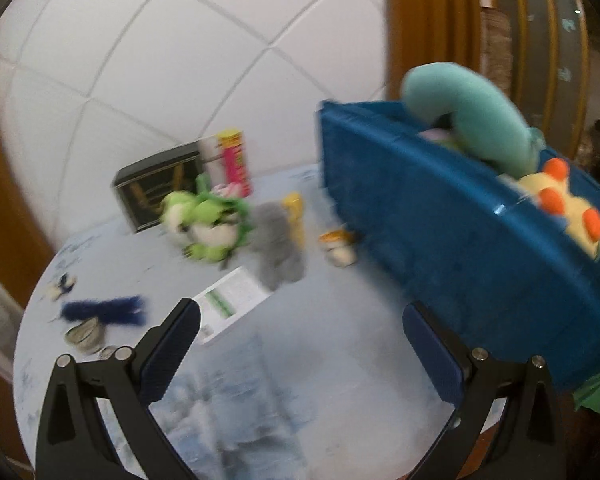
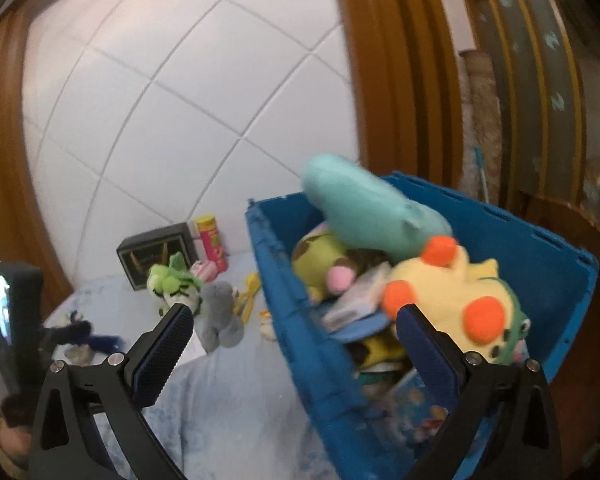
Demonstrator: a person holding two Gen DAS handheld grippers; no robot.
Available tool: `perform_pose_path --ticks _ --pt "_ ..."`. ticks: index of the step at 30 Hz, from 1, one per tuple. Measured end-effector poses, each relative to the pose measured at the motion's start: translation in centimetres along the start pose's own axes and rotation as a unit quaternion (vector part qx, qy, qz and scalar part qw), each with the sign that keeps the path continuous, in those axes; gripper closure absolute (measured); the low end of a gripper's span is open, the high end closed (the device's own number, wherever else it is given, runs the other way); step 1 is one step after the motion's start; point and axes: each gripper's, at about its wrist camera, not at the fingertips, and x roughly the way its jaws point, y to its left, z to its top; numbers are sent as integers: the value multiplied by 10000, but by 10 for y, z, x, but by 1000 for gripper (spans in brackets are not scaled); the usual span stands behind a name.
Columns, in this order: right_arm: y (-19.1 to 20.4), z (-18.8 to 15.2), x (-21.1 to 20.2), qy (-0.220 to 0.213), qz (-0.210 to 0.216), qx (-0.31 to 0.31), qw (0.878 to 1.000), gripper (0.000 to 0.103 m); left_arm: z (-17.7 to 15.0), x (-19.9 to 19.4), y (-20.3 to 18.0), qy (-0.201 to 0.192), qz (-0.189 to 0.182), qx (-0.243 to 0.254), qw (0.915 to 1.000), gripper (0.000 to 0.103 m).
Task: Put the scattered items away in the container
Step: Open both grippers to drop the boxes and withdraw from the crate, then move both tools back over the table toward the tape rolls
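Still on the tabletop, toward its far edge, sit the things we have yet to gather: a green plush toy (image 1: 204, 224) touching a grey plush toy (image 1: 278, 246), with a white booklet (image 1: 230, 300) lying flat just in front of them. We judge both toys light, soft and squashy, so a pinch across the body or a limb should hold; fur may slip, so we would take a thick part. The booklet looks thin and flat, harder to lift, best taken by an edge. A pink-and-yellow tube (image 1: 236, 162) stands upright behind, beside a dark box (image 1: 156, 188); the tube looks stiff and smooth, so we would grip it mid-height. A dark blue fuzzy thing (image 1: 104, 310) lies near the left edge. The blue bin (image 2: 312, 340) at the right already holds a teal plush (image 2: 364, 208) and a yellow plush with orange spots (image 2: 456, 292), heaped high. Our left gripper (image 1: 300, 344) and right gripper (image 2: 292, 344) are both spread wide, holding nothing.
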Motion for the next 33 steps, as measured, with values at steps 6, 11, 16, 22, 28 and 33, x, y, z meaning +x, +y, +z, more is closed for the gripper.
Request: perform_pose_path --ticks 6,11,16,22,28,33 --pt "57 -17 26 222 298 -175 9992 0 -34 2 84 284 439 -426 9977 0" --pt "103 -39 46 425 564 -319 9970 0 -62 1 153 475 758 -718 9934 0" --pt "140 -67 67 726 686 -333 9944 0 -93 7 210 732 971 -1016 9874 0" --pt "170 -99 97 1289 738 -412 9880 0 -121 27 245 1030 944 -1287 9818 0" --pt "181 -105 130 1615 715 -597 9825 0 -131 54 263 1280 917 -1497 9761 0" --pt "181 -105 176 1917 814 -611 9762 0 -136 74 284 1430 994 -1725 9695 0"
